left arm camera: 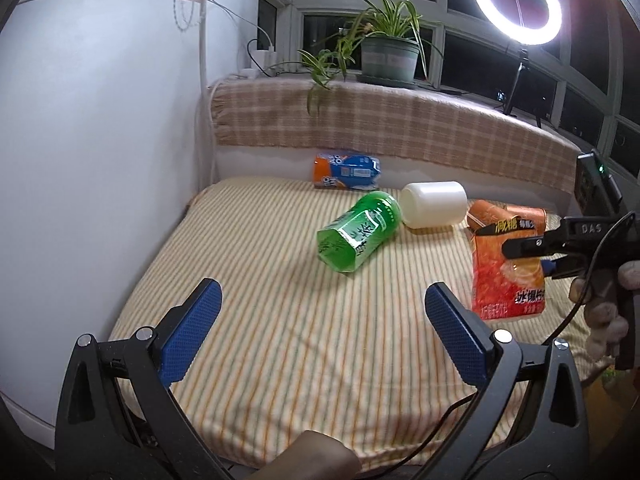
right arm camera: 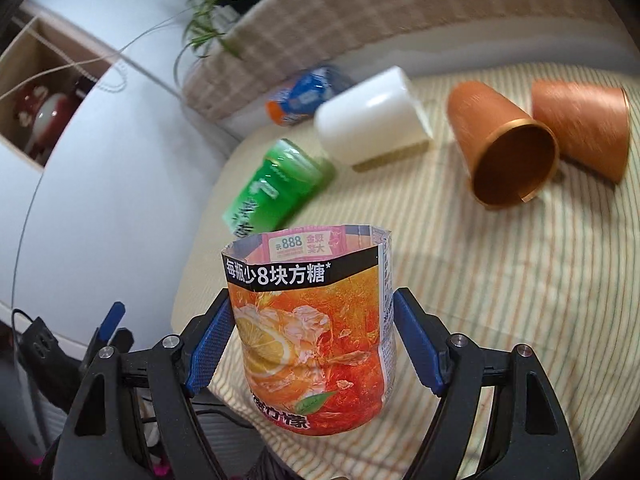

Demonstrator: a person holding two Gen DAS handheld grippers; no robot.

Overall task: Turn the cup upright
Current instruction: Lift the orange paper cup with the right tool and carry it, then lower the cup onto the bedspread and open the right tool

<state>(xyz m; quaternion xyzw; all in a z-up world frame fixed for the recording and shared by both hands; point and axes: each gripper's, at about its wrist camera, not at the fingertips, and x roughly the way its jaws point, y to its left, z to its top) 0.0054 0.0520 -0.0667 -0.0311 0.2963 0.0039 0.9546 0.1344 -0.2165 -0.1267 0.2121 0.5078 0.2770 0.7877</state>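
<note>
Right gripper has its blue fingers clamped on both sides of the orange lemon-tea cup, a cut-off bottle with printed label; cup is upright, open cut rim on top, base toward the striped bed cover. In the left wrist view the same orange lemon-tea cup stands at the right side of the bed with the right gripper pinching its upper half; whether the base touches the cover or hangs just above it, cannot tell. Left gripper is spread wide, fingers holding nothing, hovering over the near part of the striped bed cover. Other cups all lie on their sides: green cup mid-bed, mouth toward the camera; white cup just beside it on the right; two copper cups further right, close together, seemingly touching, one mouth facing the right wrist camera; blue-and-orange cup at the back against the plaid-covered ledge. Potted plant and lit ring light on the ledge by the window. White cabinet on the left. Right wrist view background is motion blurred.
</note>
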